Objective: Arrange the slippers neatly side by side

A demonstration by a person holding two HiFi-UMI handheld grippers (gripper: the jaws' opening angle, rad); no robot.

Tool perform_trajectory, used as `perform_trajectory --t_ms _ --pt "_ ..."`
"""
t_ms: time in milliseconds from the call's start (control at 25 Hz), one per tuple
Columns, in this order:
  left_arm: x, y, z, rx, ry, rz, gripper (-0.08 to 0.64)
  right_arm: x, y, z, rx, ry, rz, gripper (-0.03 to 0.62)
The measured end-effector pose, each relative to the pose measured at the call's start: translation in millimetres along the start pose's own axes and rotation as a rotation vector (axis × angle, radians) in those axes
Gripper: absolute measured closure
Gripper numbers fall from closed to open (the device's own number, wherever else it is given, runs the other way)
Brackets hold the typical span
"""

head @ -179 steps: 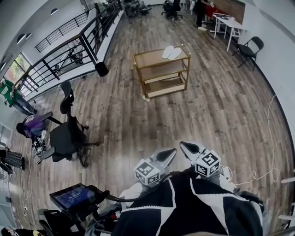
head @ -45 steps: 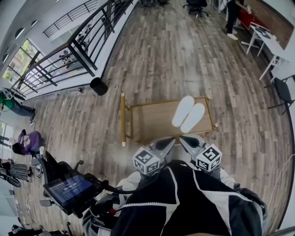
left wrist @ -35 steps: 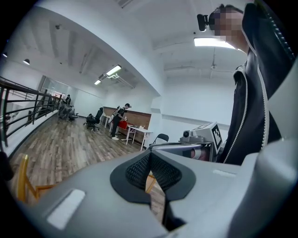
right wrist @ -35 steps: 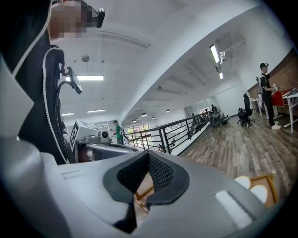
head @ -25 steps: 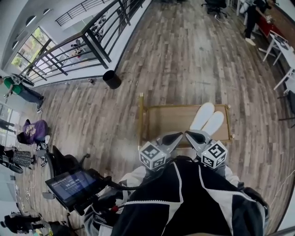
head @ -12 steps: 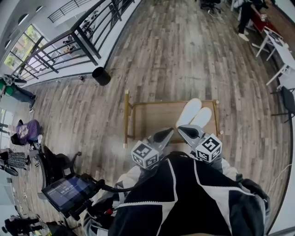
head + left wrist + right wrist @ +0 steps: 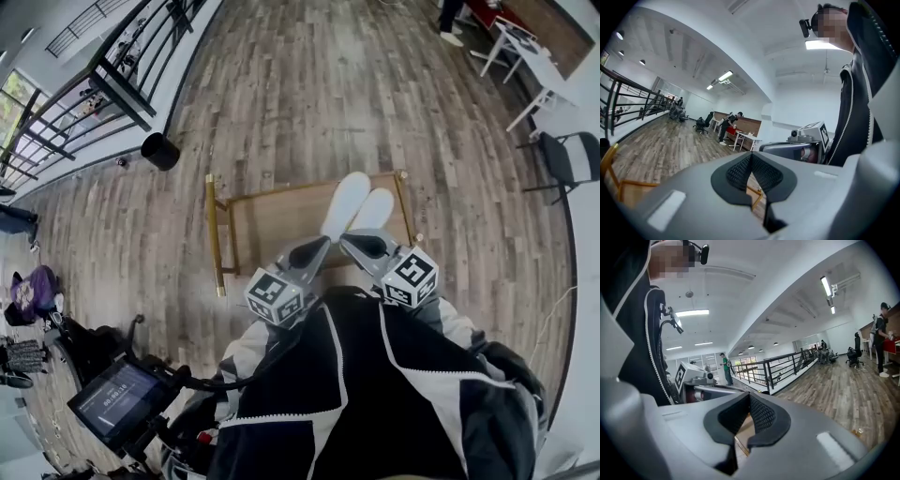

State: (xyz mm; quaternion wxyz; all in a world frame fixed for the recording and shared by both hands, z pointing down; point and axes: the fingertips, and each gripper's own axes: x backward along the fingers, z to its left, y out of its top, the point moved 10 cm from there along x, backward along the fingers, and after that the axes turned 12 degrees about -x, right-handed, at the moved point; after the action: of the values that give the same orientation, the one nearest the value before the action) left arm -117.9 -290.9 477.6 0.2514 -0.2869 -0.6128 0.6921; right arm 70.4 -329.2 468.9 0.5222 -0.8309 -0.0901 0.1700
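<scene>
- Left gripper (image 7: 314,249): shut tight, nothing between the pads; held close to the chest, tip slanting forward and to the right.
- Right gripper (image 7: 361,246): likewise closed and empty; tip slanting forward and to the left, nearly meeting the other tip.
- Both rear ends tucked back against the black-and-white jacket (image 7: 375,394), arms bent close to the body.
- Slippers (image 7: 358,206): white pair just ahead of both tips, lying side by side and touching, long ends pointing away.
- Cart (image 7: 267,225): wooden top under the slippers, stretching off to the left of the left gripper.
</scene>
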Motion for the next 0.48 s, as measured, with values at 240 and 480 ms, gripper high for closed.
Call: perform_trajectory --t_ms 240,480 --pt "-46.7 -36.1 22.5 -0.022 -0.018 0.161 0.546 22.3 -4.1 -10.1 -0.031 -0.075 0.001 0.588" --pt "-106.1 -75.8 58.7 -0.018 -0.004 0.344 0.492 42.1 -7.0 -12.7 -0.042 -0.135 -0.001 0.588"
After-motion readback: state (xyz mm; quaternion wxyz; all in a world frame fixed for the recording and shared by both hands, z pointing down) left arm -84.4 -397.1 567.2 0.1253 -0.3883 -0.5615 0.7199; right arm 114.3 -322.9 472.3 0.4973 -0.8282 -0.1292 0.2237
